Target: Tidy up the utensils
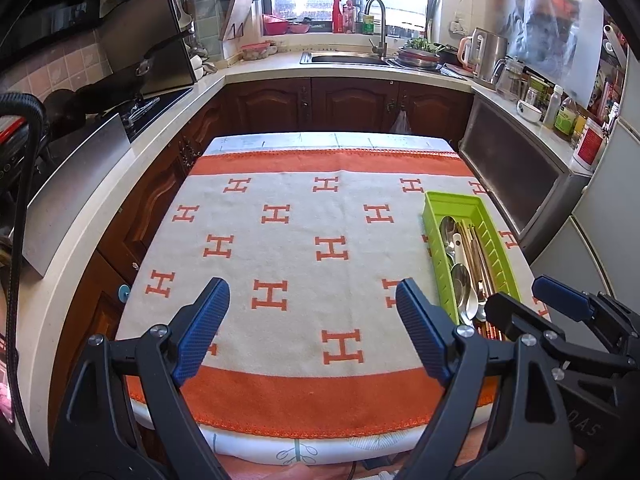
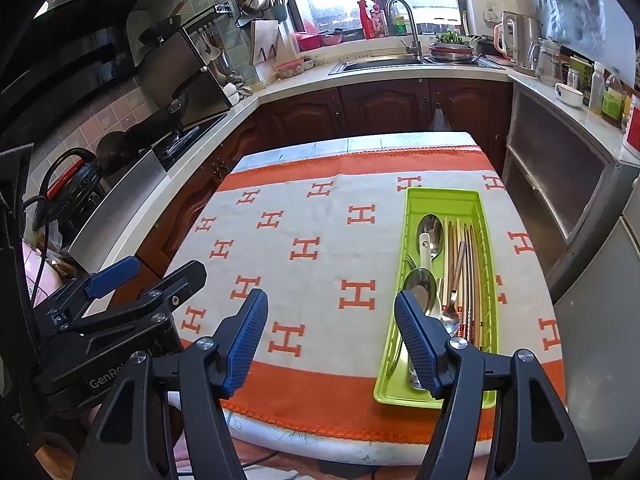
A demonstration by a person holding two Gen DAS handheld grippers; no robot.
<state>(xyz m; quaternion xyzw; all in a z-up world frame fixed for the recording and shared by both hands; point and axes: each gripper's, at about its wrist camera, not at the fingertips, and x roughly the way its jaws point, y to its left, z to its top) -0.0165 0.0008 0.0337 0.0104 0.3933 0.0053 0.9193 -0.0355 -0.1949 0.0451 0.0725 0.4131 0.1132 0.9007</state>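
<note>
A green plastic utensil tray [image 2: 440, 200] lies on the right side of the cloth-covered table [image 2: 320, 232]. It holds steel spoons [image 2: 430, 232], a white-handled utensil and chopsticks [image 2: 468, 272], all lying lengthwise. The tray also shows in the left wrist view [image 1: 452, 202] with the spoons [image 1: 460, 280] inside. My left gripper [image 1: 312, 320] is open and empty above the table's near middle. My right gripper [image 2: 332, 332] is open and empty near the tray's near end, its right finger over the tray's left edge. Each gripper shows at the edge of the other's view.
The table carries a white and orange cloth with H marks. Kitchen counters run around it: a stove [image 1: 140, 108] and pans on the left, a sink [image 1: 344, 58] at the back, a cabinet [image 1: 516, 176] and jars on the right.
</note>
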